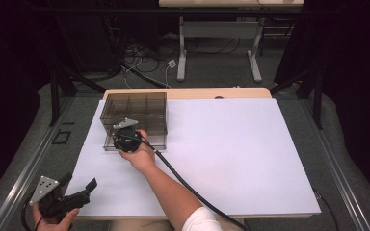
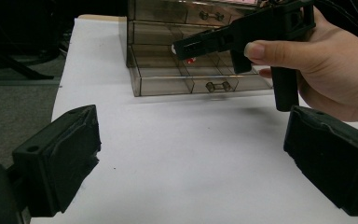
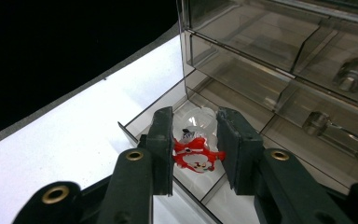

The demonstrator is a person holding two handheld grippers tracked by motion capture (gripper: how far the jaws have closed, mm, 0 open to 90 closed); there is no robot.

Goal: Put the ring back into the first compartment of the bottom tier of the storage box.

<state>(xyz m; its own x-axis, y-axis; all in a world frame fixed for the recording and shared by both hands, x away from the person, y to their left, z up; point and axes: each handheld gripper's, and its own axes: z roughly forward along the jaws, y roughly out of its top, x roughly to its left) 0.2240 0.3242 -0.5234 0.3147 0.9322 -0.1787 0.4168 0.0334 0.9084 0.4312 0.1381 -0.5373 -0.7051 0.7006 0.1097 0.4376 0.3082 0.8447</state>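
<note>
The small red toy sits between the two black pads of the right claw, above the open bottom drawer of the smoky plastic drawer box. The right claw is narrowed onto the toy; a clear rounded bit rises from the toy's top, and what the toy depicts is hard to make out beyond red and white markings. In the left gripper view only a speck of red peeks from under the right claw's tip, the rest covered by the claw and the hand around it.

From above, the right hand and claw body cover the front of the box, so the open drawer and the toy are hidden there. The box is see-through brown plastic, boxy, with thin dividers; its upper edge is cut off in both gripper views, so the full drawer count cannot be told. Two clear knob handles show in the right gripper view.

The left claw stands wide with nothing between its two blocky, matt black rubbery pads, held low near the front left corner of the desk. The desk is covered by one flat white sheet, smooth and plain. One thick black cable trails from the right claw along the forearm.
</note>
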